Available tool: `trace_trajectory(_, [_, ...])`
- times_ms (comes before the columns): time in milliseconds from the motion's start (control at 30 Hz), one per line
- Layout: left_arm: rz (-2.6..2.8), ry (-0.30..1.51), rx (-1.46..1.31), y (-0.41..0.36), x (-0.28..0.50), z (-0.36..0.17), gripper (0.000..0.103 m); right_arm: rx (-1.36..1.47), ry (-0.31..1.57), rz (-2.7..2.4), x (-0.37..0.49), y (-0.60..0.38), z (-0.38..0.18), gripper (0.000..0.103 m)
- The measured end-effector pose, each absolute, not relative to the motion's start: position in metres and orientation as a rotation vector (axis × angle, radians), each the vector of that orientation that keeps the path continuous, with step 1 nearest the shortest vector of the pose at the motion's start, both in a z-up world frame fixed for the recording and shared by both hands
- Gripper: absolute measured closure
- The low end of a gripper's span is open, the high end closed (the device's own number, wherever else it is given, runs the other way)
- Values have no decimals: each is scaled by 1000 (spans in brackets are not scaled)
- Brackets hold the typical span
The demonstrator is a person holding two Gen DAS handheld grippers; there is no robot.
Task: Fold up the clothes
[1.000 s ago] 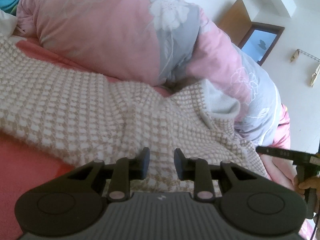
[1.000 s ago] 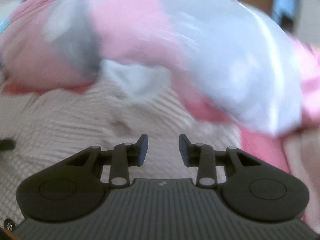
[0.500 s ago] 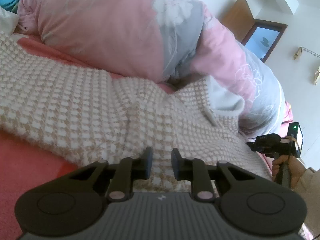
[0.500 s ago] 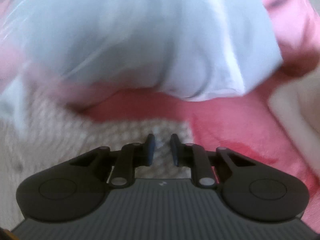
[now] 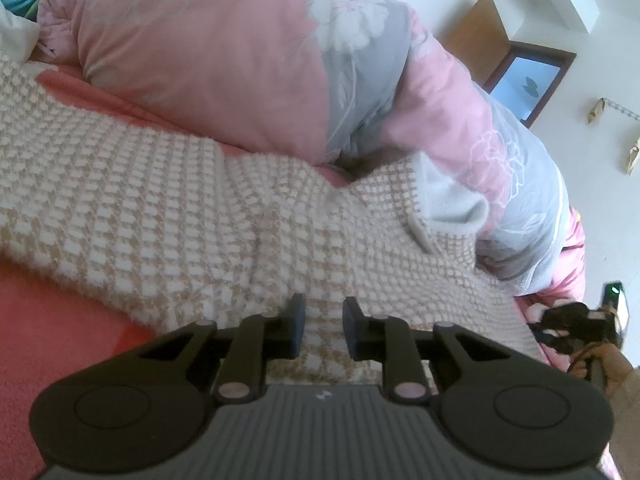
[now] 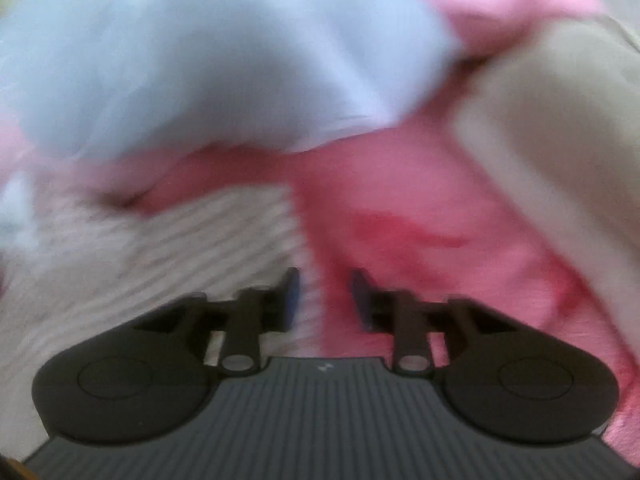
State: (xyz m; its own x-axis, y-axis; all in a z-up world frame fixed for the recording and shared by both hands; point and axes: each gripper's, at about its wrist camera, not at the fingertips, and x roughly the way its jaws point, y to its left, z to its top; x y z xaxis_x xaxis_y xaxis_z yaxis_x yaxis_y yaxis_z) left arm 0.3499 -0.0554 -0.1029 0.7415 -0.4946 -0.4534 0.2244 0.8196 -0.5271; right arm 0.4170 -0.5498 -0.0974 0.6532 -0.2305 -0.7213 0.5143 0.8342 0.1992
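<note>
- The left tongs (image 5: 323, 326) sit low over the knitted check garment's (image 5: 168, 216) near hem with a narrow gap between the pads, nothing visibly pinched; probably set to nip an edge.
- The right tongs (image 6: 325, 294), slightly apart and just reopening, straddle the garment's corner in a blurred view.
- The garment lies spread on the red bed sheet (image 5: 44, 328).
- Behind it, a pink-and-grey quilt (image 5: 248, 64) is heaped, then a white wall (image 5: 600, 128).

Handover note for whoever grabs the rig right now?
Left hand-held gripper: jaws narrow, just closed a little, over the near edge of the sweater; nothing clearly pinched.
Right hand-held gripper: blurred view, jaws just reopened slightly, sweater edge seen between them, not gripped.
Sweater lies spread on the sheet, against the quilt.
Done: no fold visible.
Left: all the folding.
</note>
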Motion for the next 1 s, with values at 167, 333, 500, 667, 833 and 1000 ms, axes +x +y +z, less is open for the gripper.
trace_trajectory(167, [-406,619,-462,-56,349,-102,81,509,629,-349,348,-557,-65,82])
trace_trajectory(333, [-405,618,-478,-55,351,-103,81,384,668,-75,310,-513,-65,82])
trace_trajectory(500, [-405,618,-481,-56,351,-103,81,366,694,-99,288,-513,-102,84])
trace_trajectory(667, [-399,614,-473,-58,350,-102,81,274,638,-109,275,-488,-64,82])
trace_trajectory(833, [-355,569,-371,-70,340,-83,72,257,637,-62,284,-470,-100,83])
trace_trajectory(1000, [-453,544,-165,-131,337,-47,71,321,612,-35,276,-480,-112,83])
